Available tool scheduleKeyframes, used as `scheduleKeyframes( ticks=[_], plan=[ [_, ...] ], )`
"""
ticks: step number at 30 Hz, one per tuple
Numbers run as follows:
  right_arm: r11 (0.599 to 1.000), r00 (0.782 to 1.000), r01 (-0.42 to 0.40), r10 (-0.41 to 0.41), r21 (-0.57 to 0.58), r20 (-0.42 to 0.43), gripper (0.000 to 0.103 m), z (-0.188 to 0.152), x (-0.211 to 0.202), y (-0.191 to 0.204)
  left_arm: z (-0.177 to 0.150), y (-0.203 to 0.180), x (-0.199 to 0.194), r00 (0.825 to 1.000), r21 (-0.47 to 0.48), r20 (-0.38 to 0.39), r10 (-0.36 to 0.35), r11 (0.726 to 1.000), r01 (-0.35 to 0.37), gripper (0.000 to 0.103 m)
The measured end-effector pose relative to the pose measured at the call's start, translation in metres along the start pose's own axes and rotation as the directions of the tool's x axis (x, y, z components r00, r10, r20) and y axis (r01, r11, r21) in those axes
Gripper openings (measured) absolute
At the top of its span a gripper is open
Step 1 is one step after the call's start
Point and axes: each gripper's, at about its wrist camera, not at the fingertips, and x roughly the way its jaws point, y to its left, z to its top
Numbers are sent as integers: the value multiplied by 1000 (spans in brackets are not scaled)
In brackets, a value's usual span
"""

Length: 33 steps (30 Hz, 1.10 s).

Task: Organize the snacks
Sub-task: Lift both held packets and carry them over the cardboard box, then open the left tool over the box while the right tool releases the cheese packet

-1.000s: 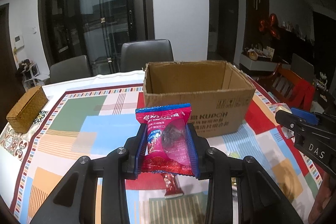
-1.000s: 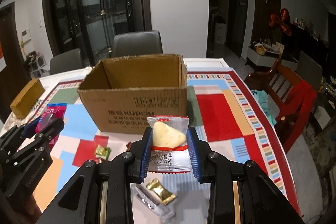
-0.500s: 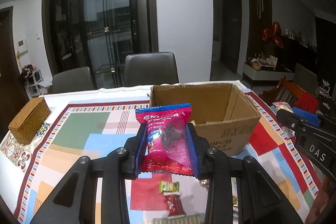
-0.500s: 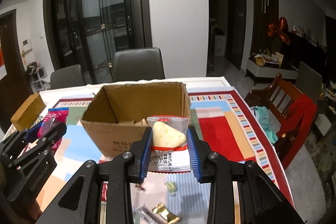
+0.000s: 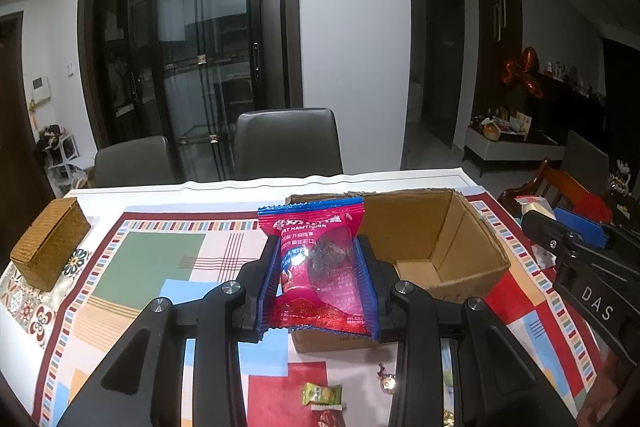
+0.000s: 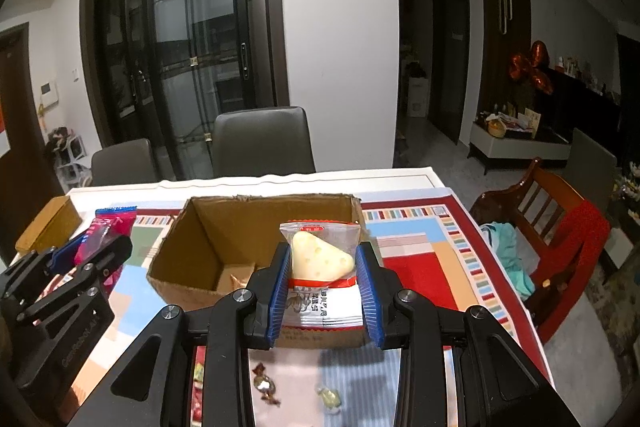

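Observation:
My left gripper (image 5: 318, 259) is shut on a red hawthorn snack packet (image 5: 320, 267), held upright above the near left edge of an open cardboard box (image 5: 452, 251). My right gripper (image 6: 322, 269) is shut on a clear and white packet with a pale wedge-shaped snack (image 6: 322, 271), held over the near right rim of the same cardboard box (image 6: 192, 247). In the right wrist view the left gripper (image 6: 80, 259) shows at the left with its red packet (image 6: 106, 231). The right gripper (image 5: 560, 231) enters the left wrist view at the right edge.
Small wrapped candies (image 5: 322, 393) (image 6: 266, 385) lie on the patchwork tablecloth (image 5: 152, 259) near me. A woven box (image 5: 48, 243) sits at the table's left side. Dark chairs (image 5: 286, 143) stand behind the table, and a wooden chair with red cloth (image 6: 560, 227) is at the right.
Both grippers have risen and moved forward toward the box with their packets; the box now sits lower in both views and its inside floor shows.

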Motion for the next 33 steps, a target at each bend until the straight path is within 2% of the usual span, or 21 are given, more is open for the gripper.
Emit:
scheduleKeyframes(
  ticks=[15, 24, 33],
  plan=[
    [1000, 1000, -1, 0, -5, -6, 34, 21, 32, 5, 18, 0, 44, 1000, -1, -16, -1, 1000, 0, 36],
    [1000, 999, 8, -9, -15, -43, 34, 23, 64, 8, 21, 0, 69, 1000, 18, -29, 13, 1000, -12, 36],
    [1000, 997, 7, -9, -19, -77, 34, 25, 88, 7, 21, -1, 89, 998, 12, -58, -3, 1000, 3, 36]
  ],
)
